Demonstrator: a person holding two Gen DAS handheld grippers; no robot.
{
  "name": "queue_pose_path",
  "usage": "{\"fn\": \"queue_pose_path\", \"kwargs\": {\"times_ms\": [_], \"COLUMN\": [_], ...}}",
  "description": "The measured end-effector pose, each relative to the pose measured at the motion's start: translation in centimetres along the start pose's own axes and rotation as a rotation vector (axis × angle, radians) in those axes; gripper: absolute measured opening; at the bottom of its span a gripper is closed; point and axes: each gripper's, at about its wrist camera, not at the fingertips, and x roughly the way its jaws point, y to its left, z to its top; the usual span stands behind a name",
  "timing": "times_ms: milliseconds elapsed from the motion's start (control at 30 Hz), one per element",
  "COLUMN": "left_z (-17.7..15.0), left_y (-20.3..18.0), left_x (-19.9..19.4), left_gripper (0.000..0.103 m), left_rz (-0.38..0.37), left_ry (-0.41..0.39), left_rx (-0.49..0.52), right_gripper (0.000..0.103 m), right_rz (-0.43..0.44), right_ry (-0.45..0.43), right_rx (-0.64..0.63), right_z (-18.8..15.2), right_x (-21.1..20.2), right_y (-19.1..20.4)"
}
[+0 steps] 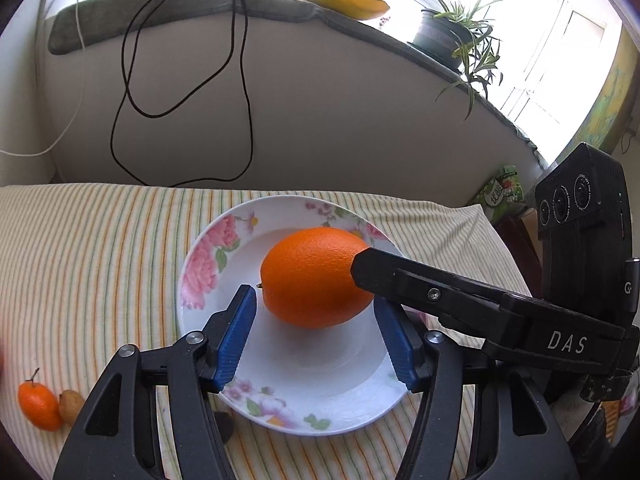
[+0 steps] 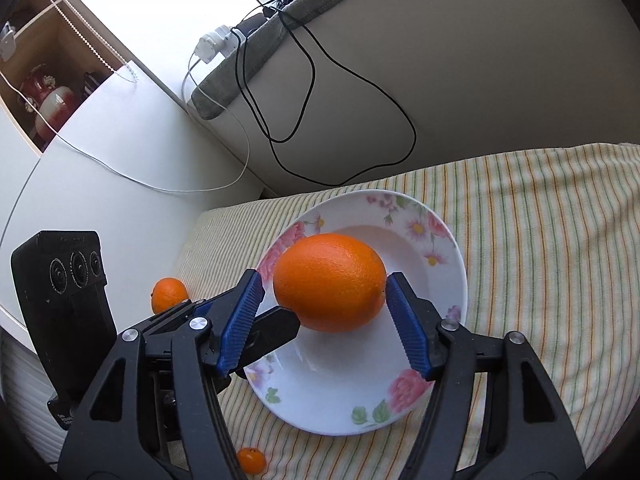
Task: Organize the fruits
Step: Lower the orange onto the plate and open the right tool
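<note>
A large orange (image 1: 316, 276) lies in the well of a white floral plate (image 1: 208, 264) on a striped cloth. My left gripper (image 1: 314, 298) is open, its blue pads (image 1: 236, 336) flanking the near half of the orange with a thin gap on the left. A black finger (image 1: 440, 292) of the right gripper crosses in from the right and its tip meets the orange. In the right wrist view the right gripper (image 2: 324, 278) is open around the orange (image 2: 330, 282). Its right pad (image 2: 404, 320) touches the peel, while the left pad stands slightly off.
A small tangerine (image 1: 38, 406) and a brownish fruit (image 1: 72, 402) lie on the striped cloth (image 1: 100, 260) left of the plate. Another tiny orange fruit (image 2: 251, 460) lies near the front. Black cables (image 1: 240, 80) hang on the wall behind. The cloth's edge drops off at right.
</note>
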Motion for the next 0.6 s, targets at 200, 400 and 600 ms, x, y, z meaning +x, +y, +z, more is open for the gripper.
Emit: {"fn": "queue_pose_path", "kwargs": {"times_ms": [200,400,600], "left_z": [-0.6,-2.9,-6.3], "left_y": [0.1,0.6,0.1], "left_x": [-1.9,-4.0,-7.3], "left_gripper": [0.061,0.061,0.061], "left_rz": [0.036,0.082,0.136], "left_ry": [-0.018,-0.029,-0.052], "left_rx": [0.018,0.031,0.065], "right_gripper": [0.076,0.077,0.077], "right_rz": [-0.038,-0.12,-0.202], "right_ry": [-0.046,-0.12,-0.113], "right_rx": [-0.008,-0.089,-0.206], "right_z": [-1.3,-4.8,-10.0], "right_x": [-2.2,-6.0,-7.6], "right_y": [0.9,2.9,4.1]}}
